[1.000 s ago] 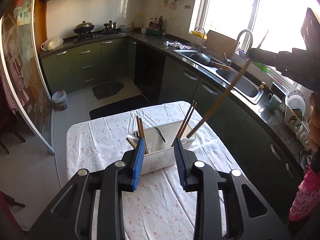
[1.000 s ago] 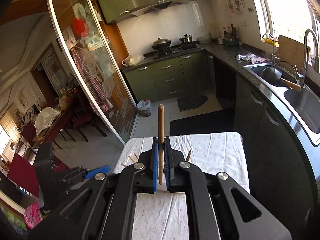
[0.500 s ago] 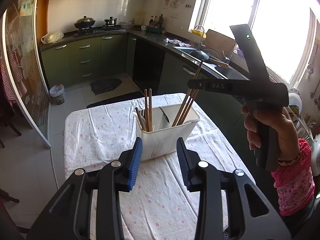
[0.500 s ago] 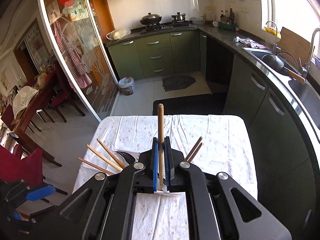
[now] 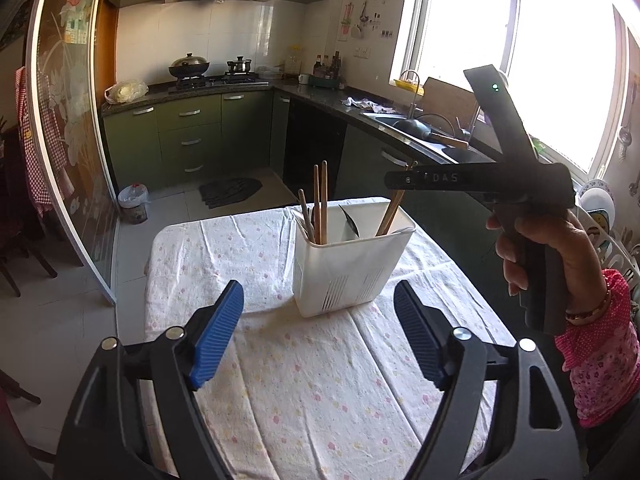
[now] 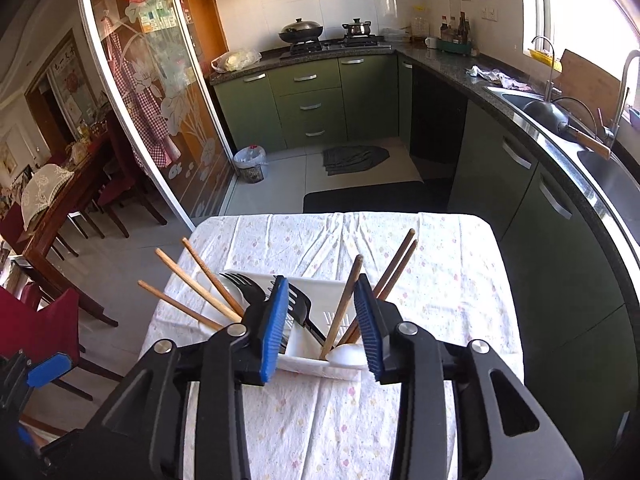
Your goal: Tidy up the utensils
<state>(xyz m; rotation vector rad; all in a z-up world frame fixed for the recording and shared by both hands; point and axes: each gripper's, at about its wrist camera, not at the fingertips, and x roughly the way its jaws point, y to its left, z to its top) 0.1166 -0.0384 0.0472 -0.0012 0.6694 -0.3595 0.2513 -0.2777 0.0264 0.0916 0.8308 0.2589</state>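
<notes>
Since the earlier frame your right gripper (image 6: 322, 320) has released the wooden chopstick (image 6: 343, 304) into the white caddy (image 5: 352, 264) on the table, jaws opening and empty; your left gripper (image 5: 318, 336), opening, holds nothing, so withdraw upward.

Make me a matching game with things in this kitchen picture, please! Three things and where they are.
Things:
1. wok
2. white caddy
3. bin

Places:
A. on the floor by the glass door
B. on the stove
C. on the flowery tablecloth

Pairs: 1-B, 2-C, 3-A
</notes>
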